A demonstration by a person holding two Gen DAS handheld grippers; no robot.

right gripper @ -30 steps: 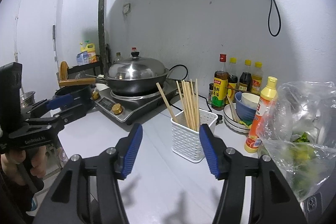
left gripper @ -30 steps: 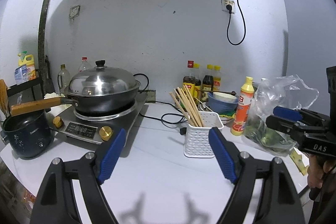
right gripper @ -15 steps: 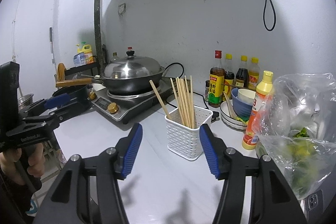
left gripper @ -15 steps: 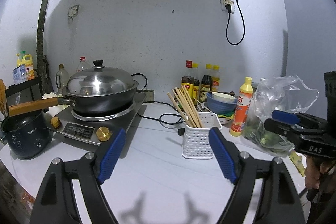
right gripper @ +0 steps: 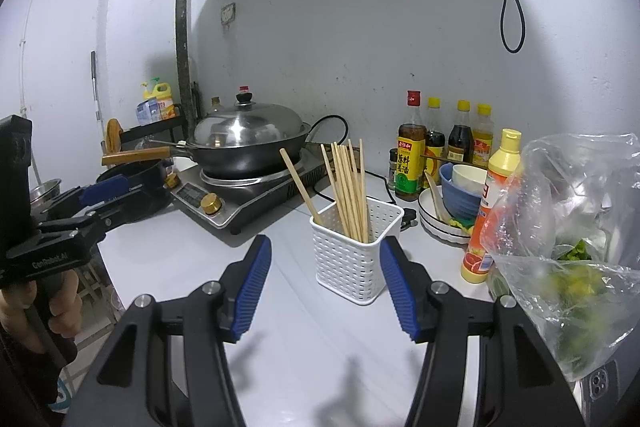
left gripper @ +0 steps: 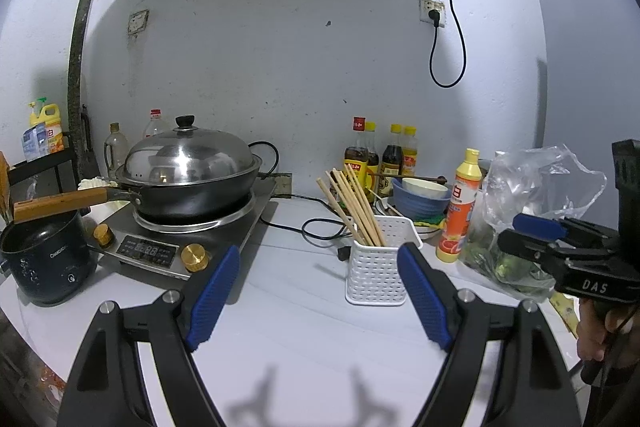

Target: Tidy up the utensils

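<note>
Countertop [left gripper: 304, 311]: chopsticks [right gripper: 349, 187] in basket [right gripper: 352, 251]; both hand-held grippers wide, empty; bag contents unclear

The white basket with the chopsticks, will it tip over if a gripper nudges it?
Probably yes if pushed high: the white basket looks like thin, perforated plastic, likely light. The chopsticks stand tall and lean leftward, so they may rattle or shift. The smooth counter suggests a low push would slide it.

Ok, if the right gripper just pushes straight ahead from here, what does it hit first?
Most likely the white basket holding the chopsticks. It sits just ahead of the open right gripper, roughly centred between the jaws, with bare counter before it. Exact depth is hard to judge.
</note>
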